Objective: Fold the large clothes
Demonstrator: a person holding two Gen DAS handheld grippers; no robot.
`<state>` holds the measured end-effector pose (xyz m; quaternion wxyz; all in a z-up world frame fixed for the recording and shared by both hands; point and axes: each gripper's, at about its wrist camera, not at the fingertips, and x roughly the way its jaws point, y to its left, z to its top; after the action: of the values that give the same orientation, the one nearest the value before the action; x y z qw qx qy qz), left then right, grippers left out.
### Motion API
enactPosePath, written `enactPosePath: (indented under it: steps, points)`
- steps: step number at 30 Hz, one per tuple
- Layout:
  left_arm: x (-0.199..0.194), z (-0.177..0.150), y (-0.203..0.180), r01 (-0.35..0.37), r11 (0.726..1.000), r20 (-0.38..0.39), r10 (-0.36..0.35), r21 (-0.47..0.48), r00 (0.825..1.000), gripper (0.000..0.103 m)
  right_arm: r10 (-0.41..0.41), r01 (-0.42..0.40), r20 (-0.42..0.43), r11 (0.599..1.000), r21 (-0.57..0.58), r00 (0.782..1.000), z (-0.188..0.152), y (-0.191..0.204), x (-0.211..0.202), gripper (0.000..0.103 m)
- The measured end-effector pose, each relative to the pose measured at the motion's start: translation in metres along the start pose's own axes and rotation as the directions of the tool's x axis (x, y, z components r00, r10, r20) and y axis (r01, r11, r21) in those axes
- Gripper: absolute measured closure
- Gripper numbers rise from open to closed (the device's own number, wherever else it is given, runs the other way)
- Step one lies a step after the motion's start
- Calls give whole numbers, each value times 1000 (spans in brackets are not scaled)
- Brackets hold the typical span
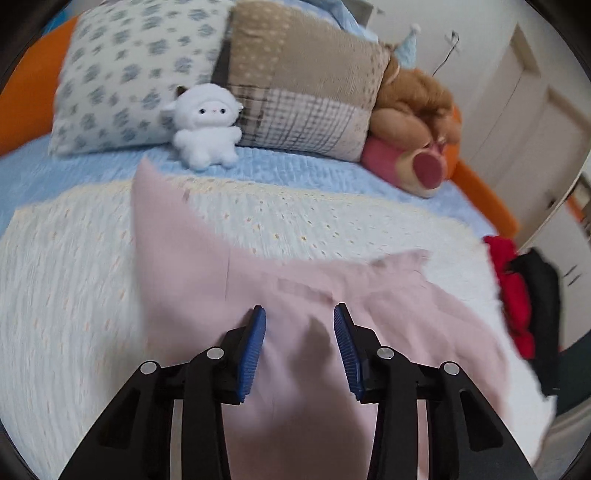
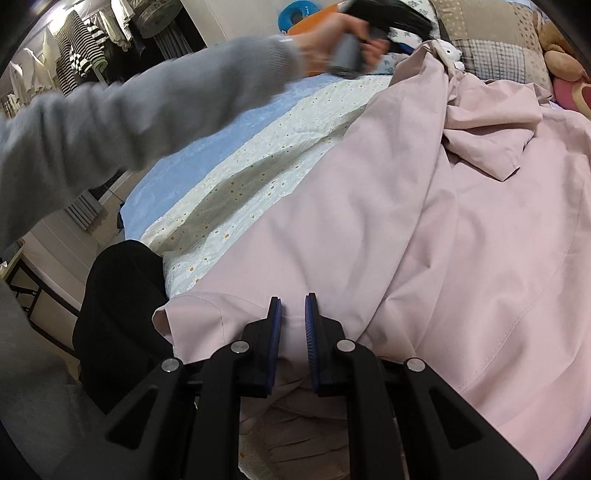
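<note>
A large pale pink garment [image 2: 424,229] lies spread over the bed; it also shows in the left wrist view [image 1: 229,288], blurred by motion. My left gripper [image 1: 299,314] is open, its blue pads apart above the pink cloth, holding nothing. In the right wrist view the left gripper [image 2: 373,22] is held high at the far side of the bed in a grey-sleeved hand. My right gripper [image 2: 293,299] sits at the garment's near hem with its pads narrowly apart and pink cloth between them; whether it grips the cloth is unclear.
The bed has a white dotted blanket [image 1: 66,266] over a blue sheet [image 1: 295,166]. Pillows [image 1: 140,74], a white lamb toy [image 1: 205,125] and a brown bear [image 1: 413,107] sit at the head. Red and black clothes [image 1: 517,291] lie at the right edge. A clothes rack [image 2: 85,40] stands far left.
</note>
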<state>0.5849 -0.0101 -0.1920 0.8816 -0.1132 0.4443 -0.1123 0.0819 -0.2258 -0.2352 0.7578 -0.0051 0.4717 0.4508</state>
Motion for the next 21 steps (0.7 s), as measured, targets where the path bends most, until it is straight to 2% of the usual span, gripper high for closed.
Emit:
enactPosePath:
  steps: [3, 6, 9, 10, 14, 17, 19, 21]
  points:
    - [45, 15, -10, -28, 999, -19, 29, 22, 999, 62, 18, -18, -2, 1000, 12, 1000, 0, -5, 0, 90]
    - [90, 12, -22, -121, 989, -28, 124, 79, 992, 64, 31, -32, 7, 999, 30, 999, 1, -10, 0, 90]
    - [121, 7, -36, -218, 967, -7, 221, 133, 975, 64, 16, -17, 16, 999, 30, 1000, 2, -11, 0, 90]
    - [126, 9, -36, -221, 967, -13, 225, 130, 974, 64, 14, -14, 16, 999, 29, 1000, 2, -11, 0, 90]
    - [131, 13, -23, -169, 983, -34, 171, 73, 985, 64, 8, -9, 19, 1000, 25, 1000, 2, -9, 0, 90]
    - [129, 15, -30, -201, 974, -46, 207, 100, 977, 64, -6, 5, 16, 1000, 14, 1000, 2, -4, 2, 90]
    - [112, 21, -38, -216, 971, -38, 221, 105, 974, 63, -15, 15, 14, 1000, 5, 1000, 0, -1, 4, 90]
    - [79, 27, -47, -177, 980, 1, 178, 88, 984, 57, -14, 14, 19, 1000, 8, 1000, 0, 0, 4, 90]
